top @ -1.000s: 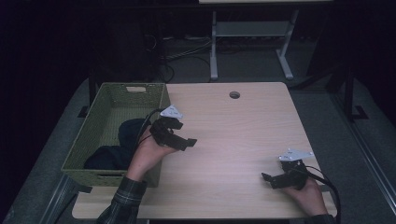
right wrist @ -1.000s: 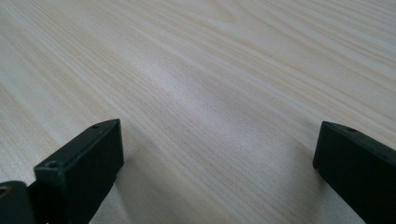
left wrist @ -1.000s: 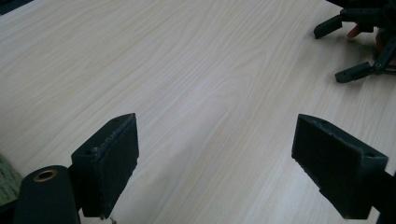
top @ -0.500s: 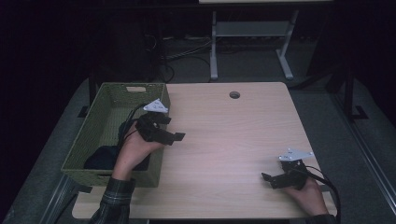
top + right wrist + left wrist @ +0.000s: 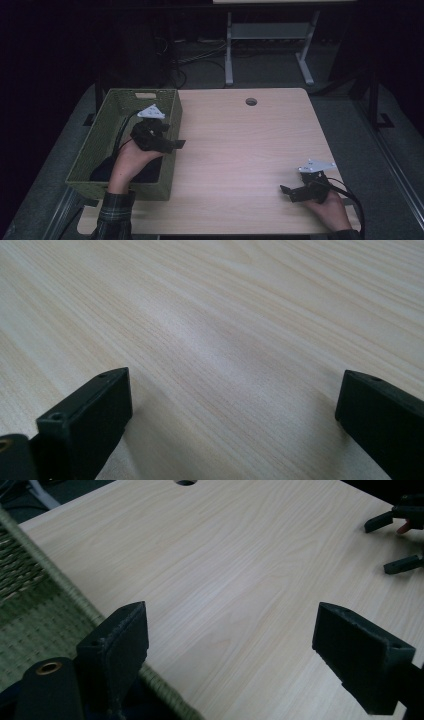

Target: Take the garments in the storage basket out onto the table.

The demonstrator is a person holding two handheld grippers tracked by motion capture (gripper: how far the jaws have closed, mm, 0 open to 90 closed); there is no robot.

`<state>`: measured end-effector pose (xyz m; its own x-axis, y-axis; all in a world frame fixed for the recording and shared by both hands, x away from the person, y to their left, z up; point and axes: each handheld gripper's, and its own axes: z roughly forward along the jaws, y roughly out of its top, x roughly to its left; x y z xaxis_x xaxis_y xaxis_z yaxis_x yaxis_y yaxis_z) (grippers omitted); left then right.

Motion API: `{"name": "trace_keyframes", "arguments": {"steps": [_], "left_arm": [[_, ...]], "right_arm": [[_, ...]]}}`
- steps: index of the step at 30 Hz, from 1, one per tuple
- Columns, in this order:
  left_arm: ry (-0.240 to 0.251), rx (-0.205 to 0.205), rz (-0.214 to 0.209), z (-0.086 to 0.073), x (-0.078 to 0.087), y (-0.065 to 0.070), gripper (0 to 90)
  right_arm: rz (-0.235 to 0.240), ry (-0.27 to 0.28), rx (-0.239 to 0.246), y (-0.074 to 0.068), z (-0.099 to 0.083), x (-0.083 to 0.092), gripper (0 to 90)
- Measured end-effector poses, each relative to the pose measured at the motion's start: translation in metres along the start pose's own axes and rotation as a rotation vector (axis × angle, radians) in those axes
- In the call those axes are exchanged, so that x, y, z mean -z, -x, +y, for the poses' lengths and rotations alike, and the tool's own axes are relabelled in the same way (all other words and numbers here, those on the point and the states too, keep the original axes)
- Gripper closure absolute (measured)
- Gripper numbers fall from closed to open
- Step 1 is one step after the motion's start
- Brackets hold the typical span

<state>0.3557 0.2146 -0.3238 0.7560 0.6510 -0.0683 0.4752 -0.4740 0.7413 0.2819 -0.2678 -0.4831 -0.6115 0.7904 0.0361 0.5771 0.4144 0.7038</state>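
My left gripper hangs over the right rim of a green woven basket at the table's left edge. In the left gripper view its jaws stand wide apart with nothing between them, above the basket rim and the pale wooden table. Something dark, like cloth, lies in the basket. My right gripper rests low near the table's front right corner. Its jaws are open and empty just above the bare wood. The left gripper view also catches the right gripper far off.
A round cable hole sits near the table's far edge. Behind the table, on the dark floor, stand the white legs of another desk and loose cables.
My left gripper has moved left and away from me, from over the table to over the basket's right rim. The right gripper has stayed put.
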Motion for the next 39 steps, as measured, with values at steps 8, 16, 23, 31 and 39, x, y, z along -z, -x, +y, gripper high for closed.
{"name": "trace_keyframes", "arguments": {"steps": [8,16,23,31,39], "left_arm": [[-0.004,0.017,0.028,-0.008,0.013,-0.008,14.6],[-0.017,0.036,0.061,-0.018,0.027,-0.016,14.6],[-0.044,0.049,0.081,-0.028,0.033,-0.022,14.6],[-0.077,0.066,0.103,-0.040,0.037,-0.027,14.6],[-0.105,0.087,0.126,-0.051,0.038,-0.033,14.6]], "right_arm": [[-0.002,-0.001,0.001,0.000,0.000,0.000,1.3],[0.000,-0.001,0.001,0.000,0.000,0.000,1.3],[-0.002,-0.001,0.003,0.000,0.000,0.000,1.3],[-0.001,-0.001,0.002,0.000,0.000,0.000,1.3],[-0.001,-0.001,0.001,0.000,0.000,0.000,1.3]]}}
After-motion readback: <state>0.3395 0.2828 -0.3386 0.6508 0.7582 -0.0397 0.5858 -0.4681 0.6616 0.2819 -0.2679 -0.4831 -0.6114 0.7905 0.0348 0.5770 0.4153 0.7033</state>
